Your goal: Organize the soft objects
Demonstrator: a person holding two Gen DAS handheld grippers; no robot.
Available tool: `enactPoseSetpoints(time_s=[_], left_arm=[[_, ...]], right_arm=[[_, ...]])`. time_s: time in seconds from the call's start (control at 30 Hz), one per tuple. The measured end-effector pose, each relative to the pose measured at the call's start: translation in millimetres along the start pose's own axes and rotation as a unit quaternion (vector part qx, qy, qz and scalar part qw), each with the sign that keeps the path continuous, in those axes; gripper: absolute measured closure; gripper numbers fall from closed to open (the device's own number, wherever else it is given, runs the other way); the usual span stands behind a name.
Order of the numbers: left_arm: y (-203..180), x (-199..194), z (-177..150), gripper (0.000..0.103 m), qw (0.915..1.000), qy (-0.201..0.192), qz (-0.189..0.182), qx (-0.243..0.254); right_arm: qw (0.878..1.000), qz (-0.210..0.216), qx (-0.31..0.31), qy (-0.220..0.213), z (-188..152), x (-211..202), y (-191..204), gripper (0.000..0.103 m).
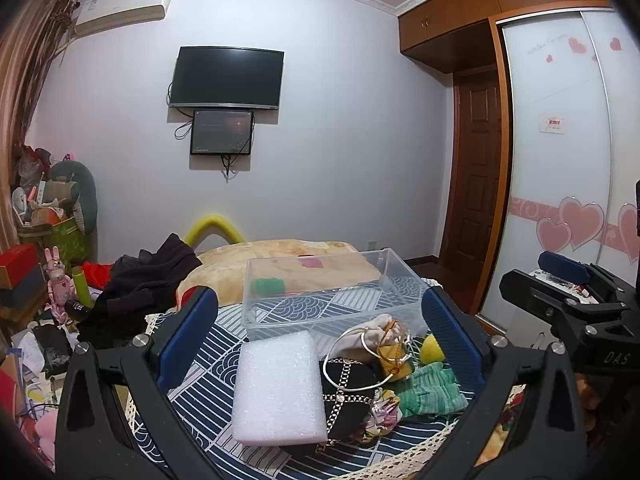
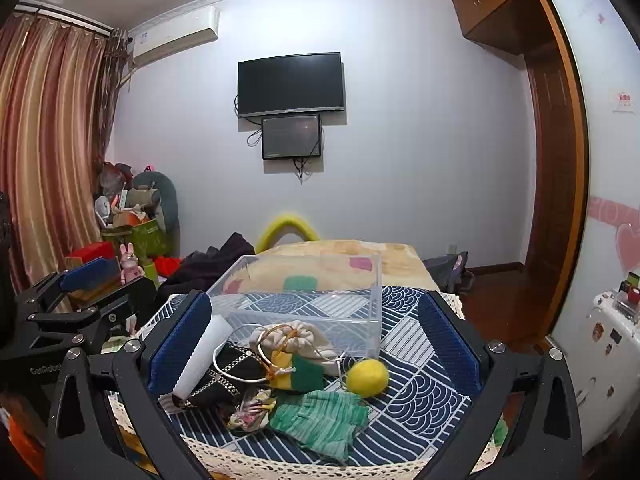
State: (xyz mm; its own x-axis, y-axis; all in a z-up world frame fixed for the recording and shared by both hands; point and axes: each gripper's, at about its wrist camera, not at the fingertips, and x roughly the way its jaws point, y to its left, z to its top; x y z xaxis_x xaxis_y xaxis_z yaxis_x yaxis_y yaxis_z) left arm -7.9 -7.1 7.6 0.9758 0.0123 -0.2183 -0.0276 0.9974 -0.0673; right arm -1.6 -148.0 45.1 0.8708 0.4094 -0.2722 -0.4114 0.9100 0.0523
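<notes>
even, cool indoor light; sharp centre; fisheye bending (dark vignetted corners) at edges

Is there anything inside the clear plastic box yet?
The clear plastic box looks empty: only the patterned cloth shows through its floor. The coloured patches seen through its walls belong to the blanket behind it. The soft items, like the yellow ball, lie in front.

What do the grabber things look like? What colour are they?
Both grabbers match. The left gripper has a black frame with triangle-shaped holes, shiny silver screws, and blue bumpy pads lining its jaws. The right gripper looks the same: black frame, silver screws, blue pads. Seen from the side, each has small pale lettering on its black body. No cables, sleeves or hands show.
</notes>
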Motion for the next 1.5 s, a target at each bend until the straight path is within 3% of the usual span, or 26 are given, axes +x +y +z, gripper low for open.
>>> enactPoseSetpoints(time_s=[1.5], left_arm=[[-4.0, -1.6, 0.3, 0.000, 1.0000, -0.002, -0.005, 0.000]], right_arm=[[1.000, 0.002, 0.001, -0.004, 2.8, -3.4, -1.2, 0.000]])
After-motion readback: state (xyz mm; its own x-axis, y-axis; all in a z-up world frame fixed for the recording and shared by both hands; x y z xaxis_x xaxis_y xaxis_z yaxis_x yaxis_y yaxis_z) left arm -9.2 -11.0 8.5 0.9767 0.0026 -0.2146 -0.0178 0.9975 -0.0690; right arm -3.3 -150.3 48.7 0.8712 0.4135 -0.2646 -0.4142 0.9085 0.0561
